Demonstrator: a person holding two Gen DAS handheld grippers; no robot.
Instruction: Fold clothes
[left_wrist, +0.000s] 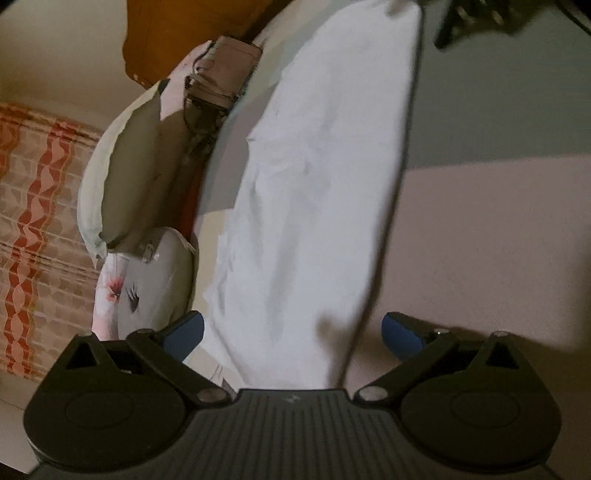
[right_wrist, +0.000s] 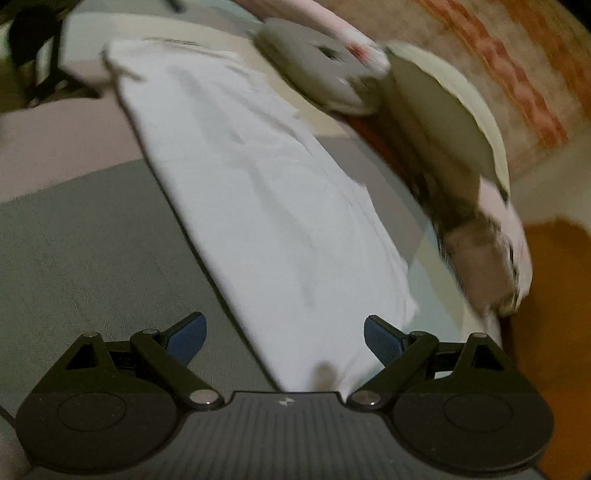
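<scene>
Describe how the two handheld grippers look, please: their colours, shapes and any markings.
The left gripper and right gripper look alike: black linkage arms with silver pivot pins, blue ribbed finger pads, round black side housings, and a ribbed dark grey body bearing a small pale logo.

Pillows (left_wrist: 147, 166), patterned mattress (left_wrist: 33, 221), orange cloth (left_wrist: 177, 33), grey-pink bedsheet (right_wrist: 74, 240)

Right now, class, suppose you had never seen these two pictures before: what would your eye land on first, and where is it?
First, the long white garment lying folded lengthwise down the middle of the bed, running away from both cameras. Next, the open left gripper and right gripper, each with blue pads either side of the cloth's near end. Then the pillows heaped along the bed's far edge.
</scene>
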